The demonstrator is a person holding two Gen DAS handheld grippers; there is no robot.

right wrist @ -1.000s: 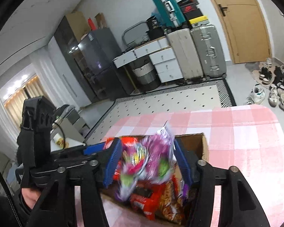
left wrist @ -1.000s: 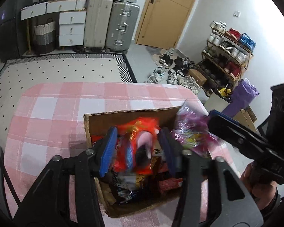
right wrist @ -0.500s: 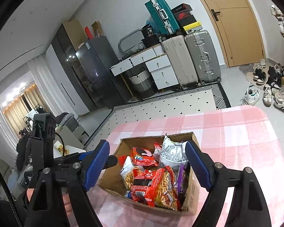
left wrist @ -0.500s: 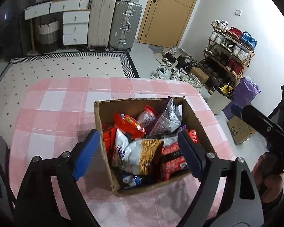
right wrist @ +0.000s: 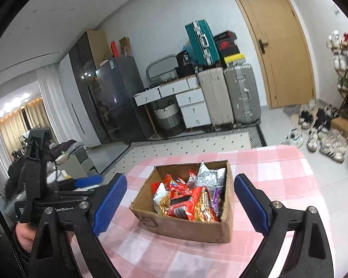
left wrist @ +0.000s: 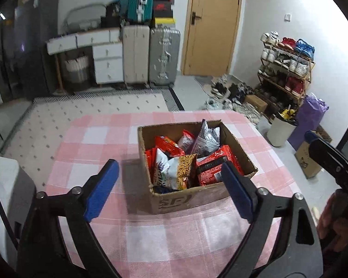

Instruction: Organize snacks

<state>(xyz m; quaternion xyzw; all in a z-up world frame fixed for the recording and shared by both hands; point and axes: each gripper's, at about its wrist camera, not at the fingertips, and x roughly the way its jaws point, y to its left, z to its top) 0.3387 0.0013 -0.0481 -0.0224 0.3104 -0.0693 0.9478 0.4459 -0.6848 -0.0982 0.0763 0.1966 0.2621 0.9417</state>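
Note:
A brown cardboard box (left wrist: 192,199) (right wrist: 185,227) stands on the pink-and-white checked table (left wrist: 92,143) (right wrist: 278,185). It holds several snack bags: a white-and-orange chip bag (left wrist: 174,171), red packets (left wrist: 215,164) (right wrist: 183,199), a silver bag (left wrist: 206,136) (right wrist: 208,176) and a purple packet (right wrist: 217,199). My left gripper (left wrist: 168,165) hangs back from the box's near side, its jaws opening with nothing between the blue pads. My right gripper (right wrist: 181,180) is also back from the box, its jaws opening and empty. Each gripper shows at the edge of the other's view.
Beyond the table lie a dotted rug, suitcases (left wrist: 150,55), white drawers (left wrist: 106,64) and a wooden door (left wrist: 211,25). A shoe rack (left wrist: 287,69), white bin (left wrist: 280,129), purple bag (left wrist: 310,118) and floor carton stand right. A person (right wrist: 14,169) is far left.
Both grippers were shut on snack bags over the box. They have let go, opened wide and pulled back and up; the bags now lie in the box.

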